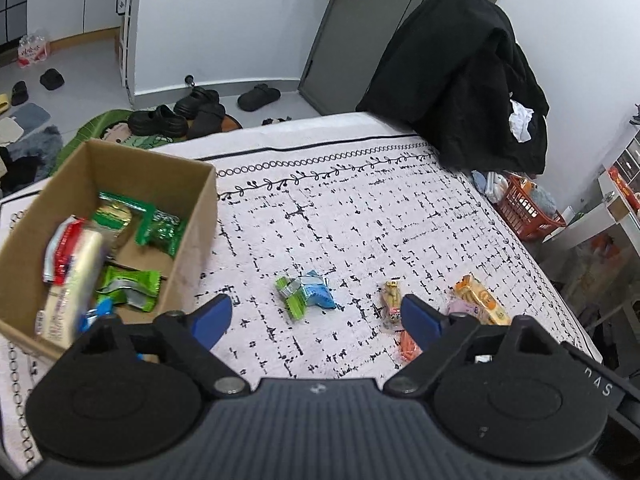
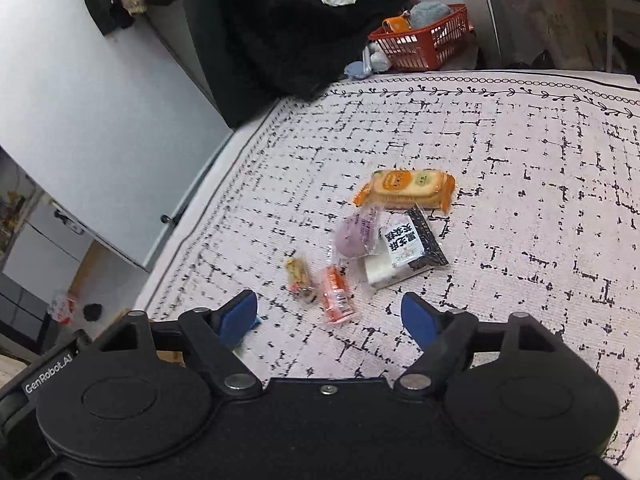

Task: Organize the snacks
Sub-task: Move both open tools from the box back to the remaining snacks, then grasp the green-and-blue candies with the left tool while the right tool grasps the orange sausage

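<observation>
A cardboard box (image 1: pixel 200 216) at the left of the patterned cloth holds several packets, green ones (image 1: pixel 158 230) among them, and a pale blurred packet (image 1: pixel 78 280). My left gripper (image 1: pixel 316 320) is open and holds nothing, with a green-and-blue packet pair (image 1: pixel 306 294) lying just beyond it. My right gripper (image 2: pixel 330 318) is open and holds nothing above a cluster of snacks: an orange packet (image 2: pixel 337 296), a small brown bar (image 2: pixel 299 278), a purple bun (image 2: pixel 356 234), a black-and-white packet (image 2: pixel 412 246) and an orange biscuit pack (image 2: pixel 406 190).
A black coat (image 1: pixel 464 80) hangs over a chair at the table's far right corner. A red basket (image 2: pixel 428 38) sits beyond the table edge. Shoes (image 1: pixel 180 114) lie on the floor behind the box. The cloth (image 1: pixel 360 220) between box and snacks is bare.
</observation>
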The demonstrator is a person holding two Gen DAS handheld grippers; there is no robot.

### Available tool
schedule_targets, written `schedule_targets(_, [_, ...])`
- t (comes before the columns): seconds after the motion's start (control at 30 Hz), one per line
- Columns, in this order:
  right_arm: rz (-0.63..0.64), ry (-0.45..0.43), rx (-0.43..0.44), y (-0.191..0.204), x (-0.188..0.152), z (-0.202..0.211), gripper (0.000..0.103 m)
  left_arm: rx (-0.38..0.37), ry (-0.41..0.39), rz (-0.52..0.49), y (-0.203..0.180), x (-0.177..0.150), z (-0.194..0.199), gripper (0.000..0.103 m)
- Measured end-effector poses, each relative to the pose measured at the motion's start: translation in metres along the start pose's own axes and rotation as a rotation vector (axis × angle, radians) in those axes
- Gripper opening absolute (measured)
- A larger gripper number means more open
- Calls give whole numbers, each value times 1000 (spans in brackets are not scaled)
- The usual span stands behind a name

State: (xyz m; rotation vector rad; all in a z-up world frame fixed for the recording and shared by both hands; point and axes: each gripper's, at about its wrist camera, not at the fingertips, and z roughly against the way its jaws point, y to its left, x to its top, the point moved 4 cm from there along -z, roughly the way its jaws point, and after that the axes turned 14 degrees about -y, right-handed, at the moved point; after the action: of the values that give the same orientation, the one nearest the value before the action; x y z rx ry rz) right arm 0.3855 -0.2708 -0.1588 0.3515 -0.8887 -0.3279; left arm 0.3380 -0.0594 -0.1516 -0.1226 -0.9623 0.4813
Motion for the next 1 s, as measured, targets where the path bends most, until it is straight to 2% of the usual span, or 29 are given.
schedule_targets(0.1, [41,-1,1,5,-1,-7,77,-6,9,5,1,-4,-14,83])
schedule_targets(0.23, [54,24,14,7,-3,-19,63,-7,32,13,3,-8,-33,76])
schedule_targets(0.43, [71,77,23,10,-11,-42,49,-2,67,22,6,-15,-61,69])
schedule_targets(1.0, [155,155,-42,20,-29,-101,45,28,157,18,15,-30,-124,65])
